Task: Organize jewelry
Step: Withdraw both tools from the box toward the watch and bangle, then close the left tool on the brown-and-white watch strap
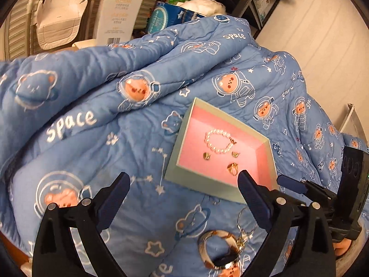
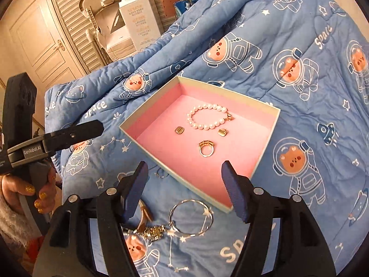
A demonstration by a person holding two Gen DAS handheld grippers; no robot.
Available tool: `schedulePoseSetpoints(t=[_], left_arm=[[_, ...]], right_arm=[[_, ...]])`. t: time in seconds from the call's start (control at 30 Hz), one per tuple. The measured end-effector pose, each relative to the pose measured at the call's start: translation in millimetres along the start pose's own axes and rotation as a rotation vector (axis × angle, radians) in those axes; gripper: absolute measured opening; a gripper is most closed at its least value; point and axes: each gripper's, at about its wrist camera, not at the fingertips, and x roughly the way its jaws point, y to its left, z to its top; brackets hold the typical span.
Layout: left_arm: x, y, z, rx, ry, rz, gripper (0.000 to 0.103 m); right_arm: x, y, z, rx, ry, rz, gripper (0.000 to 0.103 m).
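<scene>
Okay, your pink-lined shallow cardboard box (image 2: pixel 265 124) holds a white pearl bracelet (image 2: pixel 207 117); both your left gripper (image 1: pixel 184 198) and right gripper (image 2: pixel 184 189) are spread, empty.

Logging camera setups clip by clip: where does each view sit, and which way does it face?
Left wrist: rides the left hand-held gripper, open, looking down over the quilt at the pink box; the right hand-held gripper shows at right.
Right wrist: rides the right hand-held gripper, open, facing the box; the left hand shows.
Shared: box, pearl bracelet, gold ring, bangle.
</scene>
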Motion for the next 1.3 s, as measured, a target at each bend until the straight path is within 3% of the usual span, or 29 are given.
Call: schedulePoseSetpoints(t=[0.23, 0.53, 0.77, 1.0, 1.2, 1.3], left_arm=[[-23, 17, -51, -0.048, -0.004, 0.073, 0.092], [-28, 4, -91, 0.007, -0.003, 0.136, 0.089], [-19, -11, -96, 0.027, 0.058, 0.084, 0.054], [8, -30, -79, 0.056, 0.144, 0.006, 0.042], [36, -42, -70, 0.113, 0.236, 0.020, 0.020], [48, -43, -70, 0.126, 0.283, 0.031, 0.019]], right_arm=[[-19, -1, -55, -0.006, -0.004, -0.110, 0.066], [-12, -4, -102, -0.024, 0.066, -0.157, 0.060], [-4, -2, -109, -0.042, 0.081, -0.156, 0.059], [0, -1, -105, -0.049, 0.081, -0.150, 0.059], [0, -1, -105, -0.057, 0.085, -0.145, 0.059], [1, -1, -104, -0.063, 0.085, -0.143, 0.059]])
